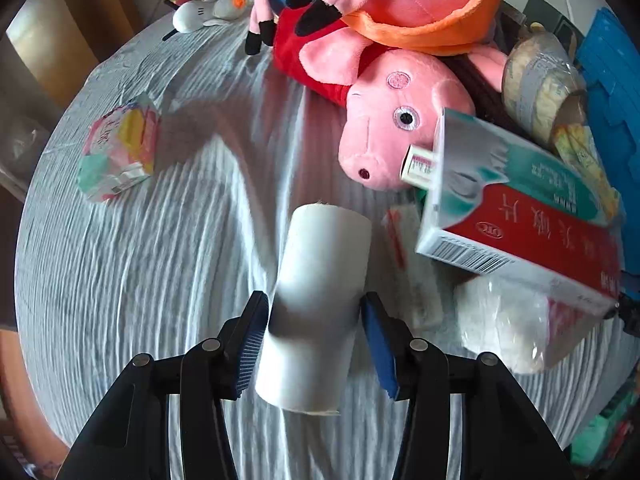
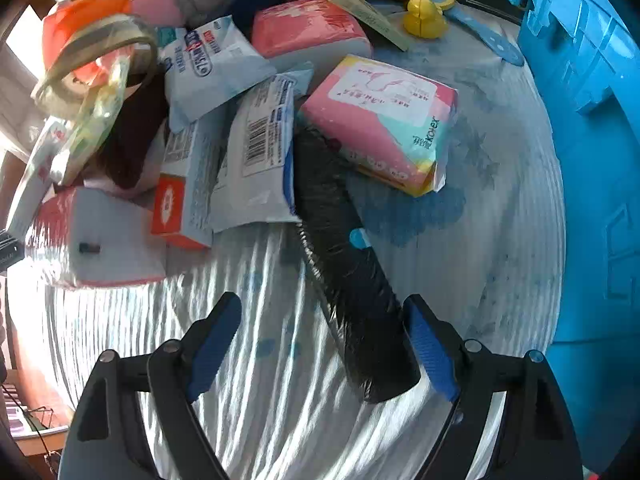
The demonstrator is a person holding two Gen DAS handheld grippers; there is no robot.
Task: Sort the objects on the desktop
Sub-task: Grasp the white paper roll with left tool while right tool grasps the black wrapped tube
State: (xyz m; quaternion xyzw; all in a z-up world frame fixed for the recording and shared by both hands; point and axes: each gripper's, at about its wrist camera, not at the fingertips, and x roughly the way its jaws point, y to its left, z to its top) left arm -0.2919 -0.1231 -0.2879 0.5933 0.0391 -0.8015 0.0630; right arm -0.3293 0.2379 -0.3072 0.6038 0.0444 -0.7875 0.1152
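In the left wrist view a white roll lies between the pads of my left gripper; both blue pads touch its sides, so the gripper is shut on it. Behind it lie a pink pig plush and a red and green medicine box. In the right wrist view my right gripper is open over the cloth. A black roll lies between the fingers, close to the right pad. A pink Kotex pack and white wipe packs lie beyond it.
A blue crate stands at the right edge of the table. A pastel tissue pack lies alone at the left. A tape roll and a clear bag sit by the medicine box. A yellow duck sits far back.
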